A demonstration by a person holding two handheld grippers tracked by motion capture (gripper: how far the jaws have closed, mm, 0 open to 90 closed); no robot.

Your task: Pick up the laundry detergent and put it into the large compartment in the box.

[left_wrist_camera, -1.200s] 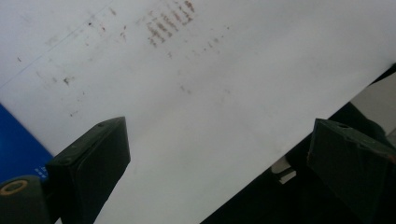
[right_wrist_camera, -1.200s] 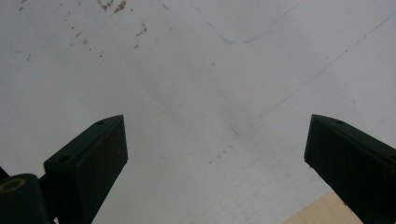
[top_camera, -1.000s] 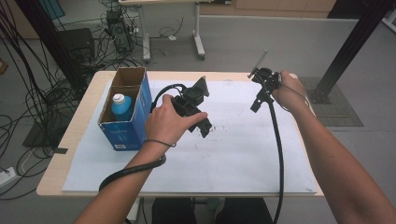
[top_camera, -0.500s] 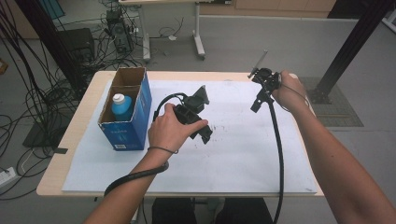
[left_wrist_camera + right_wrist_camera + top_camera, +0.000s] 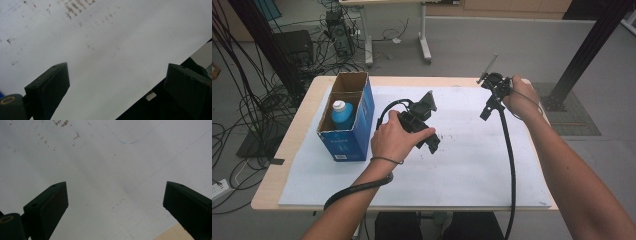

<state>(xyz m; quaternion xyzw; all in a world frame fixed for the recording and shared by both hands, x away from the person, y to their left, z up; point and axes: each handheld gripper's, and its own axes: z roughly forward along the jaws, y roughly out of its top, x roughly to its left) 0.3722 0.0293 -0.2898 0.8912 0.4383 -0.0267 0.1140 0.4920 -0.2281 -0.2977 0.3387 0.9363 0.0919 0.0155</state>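
My left gripper (image 5: 431,142) is held over the middle of the white paper sheet (image 5: 462,170), just right of a blue cardboard box (image 5: 349,142). In the left gripper view its jaws (image 5: 117,82) stand wide apart and open over speckled white paper (image 5: 112,37), with nothing between them. My right gripper (image 5: 486,111) hangs over the far right part of the sheet, pointing down. In the right gripper view its jaws (image 5: 115,202) are open and empty above white paper (image 5: 105,165).
The open-topped box holds a blue bottle with a white cap (image 5: 341,114). The wooden table (image 5: 297,145) shows around the sheet, and its corner (image 5: 172,233) appears in the right gripper view. Cables trail from both grippers. Beyond the table are floor cables and a black post (image 5: 582,55).
My left gripper has shifted a little toward the near side and right over the paper. The right gripper has stayed in place.
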